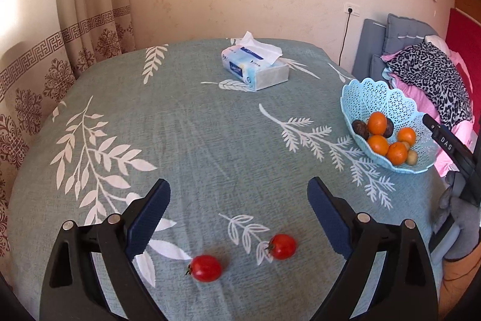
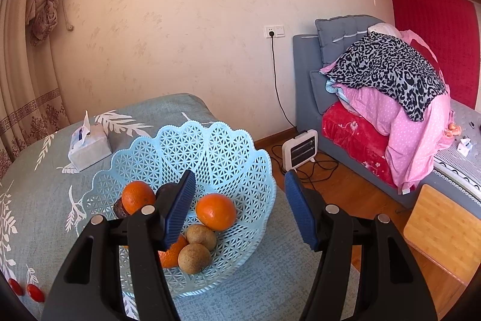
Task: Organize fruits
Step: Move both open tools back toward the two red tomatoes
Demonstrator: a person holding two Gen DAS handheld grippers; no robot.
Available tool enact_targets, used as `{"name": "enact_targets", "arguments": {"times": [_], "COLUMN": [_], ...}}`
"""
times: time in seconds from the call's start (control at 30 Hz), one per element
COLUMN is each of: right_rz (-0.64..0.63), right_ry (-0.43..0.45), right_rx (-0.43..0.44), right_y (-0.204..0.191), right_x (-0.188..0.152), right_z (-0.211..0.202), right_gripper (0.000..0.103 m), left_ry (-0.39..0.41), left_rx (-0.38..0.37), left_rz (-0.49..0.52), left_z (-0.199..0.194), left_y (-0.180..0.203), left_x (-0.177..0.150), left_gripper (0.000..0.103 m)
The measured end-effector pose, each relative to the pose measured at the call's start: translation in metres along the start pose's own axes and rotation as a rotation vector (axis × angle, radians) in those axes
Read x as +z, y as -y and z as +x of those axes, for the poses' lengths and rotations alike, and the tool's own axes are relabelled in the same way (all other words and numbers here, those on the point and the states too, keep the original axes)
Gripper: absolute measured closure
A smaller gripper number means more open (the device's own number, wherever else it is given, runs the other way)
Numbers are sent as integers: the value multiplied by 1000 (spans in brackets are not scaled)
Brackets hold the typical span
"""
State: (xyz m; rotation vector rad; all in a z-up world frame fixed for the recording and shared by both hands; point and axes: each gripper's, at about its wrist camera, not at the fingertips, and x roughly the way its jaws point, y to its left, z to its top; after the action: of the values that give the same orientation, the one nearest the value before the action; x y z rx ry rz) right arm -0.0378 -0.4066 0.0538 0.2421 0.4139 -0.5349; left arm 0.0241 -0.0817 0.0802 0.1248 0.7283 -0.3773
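Left wrist view: left gripper (image 1: 237, 193) spread wide over the leaf-print tablecloth (image 1: 186, 125), nothing between the pads. Two tomatoes (image 1: 206, 268) lying near, low in the gap between the fingers, one to the left, the other (image 1: 281, 246) just right and slightly farther, apart from each other. Tissue box (image 1: 255, 66) far, near the table's back edge. Blue basket (image 1: 387, 98) at the right edge of the table, holding oranges (image 1: 377, 122), dark fruits (image 1: 359, 128) and small pale ones (image 1: 411, 157). Black tip of the right gripper (image 1: 445, 137) just right of the basket. Right wrist view: right gripper (image 2: 239, 185) parted about halfway, empty, left finger (image 2: 179, 209) over the basket (image 2: 210, 146), right finger (image 2: 299, 209) past its right rim. Inside, oranges (image 2: 215, 211), brown round fruits (image 2: 194, 257) near, a dark fruit far left. Tomatoes (image 2: 35, 292) at the near left edge, on the cloth, well apart from the basket. Tissue box (image 2: 88, 148) far left.
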Motion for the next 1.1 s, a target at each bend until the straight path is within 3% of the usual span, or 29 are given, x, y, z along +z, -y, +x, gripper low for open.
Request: {"name": "enact_targets", "arguments": {"times": [0.1, 0.17, 0.4, 0.57, 0.67, 0.77, 0.97, 1.1], "right_rz": [-11, -18, -90, -139, -150, -203, -297, -317], "right_ry": [9, 17, 36, 42, 26, -3, -178, -314], "right_rx": [-4, -8, -14, 16, 88, 195, 484, 614], "right_y": [-2, -4, -19, -35, -47, -68, -122, -151], "right_x": [-1, -1, -4, -7, -10, -16, -38, -58], "right_z": [-2, -4, -10, -26, -41, -56, -64, -60], "right_gripper": [40, 40, 40, 40, 40, 40, 40, 39], "left_ry": [-23, -51, -90, -126, -158, -156, -139, -112], "left_rx": [3, 1, -3, -13, -28, -33, -45, -24], "left_rz": [-18, -28, -82, -67, -62, -69, -102, -108], "left_z": [0, 2, 4, 11, 19, 21, 16, 10], "left_y": [-13, -19, -36, -34, -32, -33, -39, -41], "left_x": [-16, -27, -53, -63, -68, -71, -72, -72], "left_gripper": [17, 27, 40, 50, 65, 71, 73, 73]}}
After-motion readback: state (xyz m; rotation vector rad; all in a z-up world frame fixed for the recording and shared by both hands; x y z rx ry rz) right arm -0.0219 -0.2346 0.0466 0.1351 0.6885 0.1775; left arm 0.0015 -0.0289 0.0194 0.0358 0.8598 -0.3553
